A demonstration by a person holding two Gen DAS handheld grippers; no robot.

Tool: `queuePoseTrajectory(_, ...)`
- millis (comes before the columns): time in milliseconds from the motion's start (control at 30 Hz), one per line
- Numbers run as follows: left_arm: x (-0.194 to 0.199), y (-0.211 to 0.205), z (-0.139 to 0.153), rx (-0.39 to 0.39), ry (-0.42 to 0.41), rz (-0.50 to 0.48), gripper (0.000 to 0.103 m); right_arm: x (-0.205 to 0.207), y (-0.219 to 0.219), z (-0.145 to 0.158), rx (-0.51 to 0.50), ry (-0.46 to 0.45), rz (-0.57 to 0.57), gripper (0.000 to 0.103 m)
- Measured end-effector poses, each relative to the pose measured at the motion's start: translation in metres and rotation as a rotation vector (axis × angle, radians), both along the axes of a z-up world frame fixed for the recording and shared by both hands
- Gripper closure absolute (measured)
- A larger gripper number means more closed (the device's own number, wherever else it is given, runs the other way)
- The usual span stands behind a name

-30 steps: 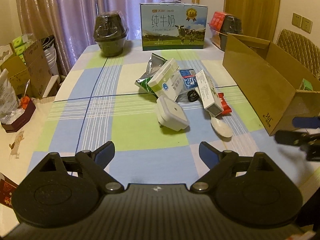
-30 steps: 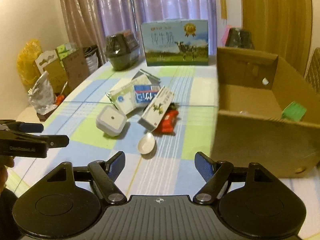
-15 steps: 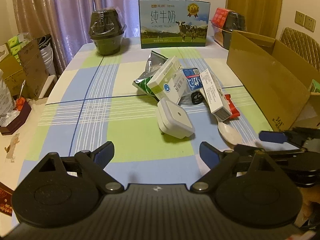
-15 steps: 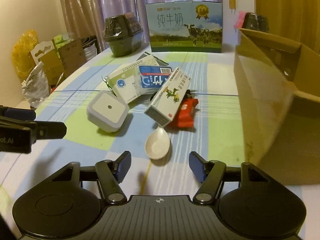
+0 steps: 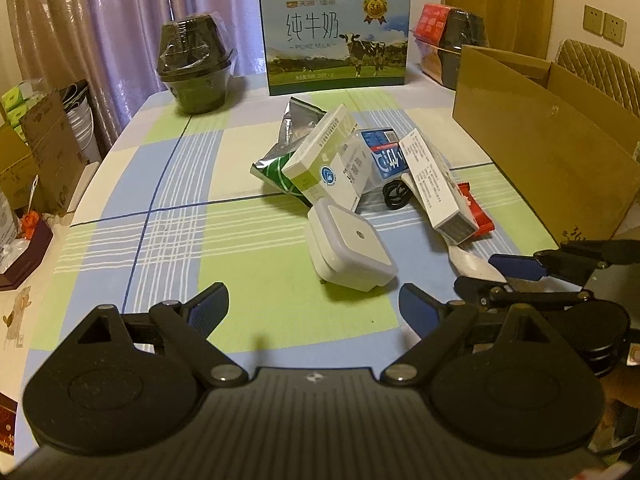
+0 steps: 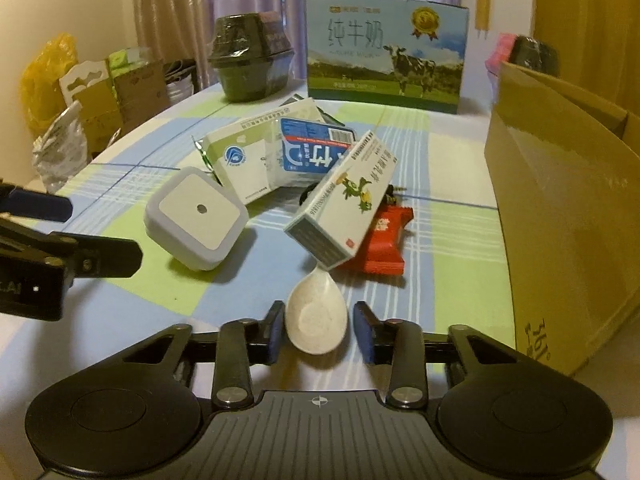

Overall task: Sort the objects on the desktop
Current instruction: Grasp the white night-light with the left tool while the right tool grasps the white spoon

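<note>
The spoon (image 6: 316, 318) lay on the worktop between the right gripper (image 6: 319, 332)'s narrowed fingers, not yet clamped (left gripper (image 5: 314, 306) wide, empty); the pile beyond the fingers remained unsorted.

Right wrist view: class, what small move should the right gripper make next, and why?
Probably close the right gripper on the spoon. Its bowl already lies between the open fingers, which do not yet clearly touch it. The handle runs under the medicine box, so a gentle pull back before lifting seems wise. The cardboard box stands close on the right.
</note>
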State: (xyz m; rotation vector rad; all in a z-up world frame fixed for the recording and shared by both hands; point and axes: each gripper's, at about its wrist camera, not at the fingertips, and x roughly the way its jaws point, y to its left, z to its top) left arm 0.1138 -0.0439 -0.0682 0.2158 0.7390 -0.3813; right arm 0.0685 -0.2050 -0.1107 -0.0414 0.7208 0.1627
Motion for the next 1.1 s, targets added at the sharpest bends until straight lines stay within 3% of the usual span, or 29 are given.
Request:
queuePoseTrajectory(467, 0.013, -0.037, -0.01, 0.056, -0.074, -0.099, 0.013, -0.034, -0.019, 0.015, 0.008, 0.009, -0.012, 0.075)
queuePoseTrajectory(767, 0.019, -0.081, -0.038, 0.292, -0.185, -0.151, 0.015, -0.046, -0.028, 0.01, -0.015, 0.017, -0.015, 0.075)
queuePoseTrajectory(867, 0.023, -0.081, -0.045, 0.336, -0.183, -0.143, 0.033, -0.045, -0.029, 0.01, -0.009, 0.022, -0.016, 0.075)
queuePoseTrajectory(900, 0.023, -0.079, -0.046, 0.335, -0.174, -0.147, 0.038, -0.044, -0.029, 0.009, -0.007, 0.023, -0.016, 0.075)
queuePoseTrajectory(1000, 0.02, -0.07, -0.044, 0.317, -0.153, -0.139, 0.04, -0.045, -0.029, 0.01, 0.0, 0.027, -0.017, 0.075)
queuePoseTrajectory(1100, 0.01, -0.056, -0.035, 0.237, -0.09, -0.115, 0.04, -0.048, -0.028, 0.014, 0.004, 0.028, -0.008, 0.075)
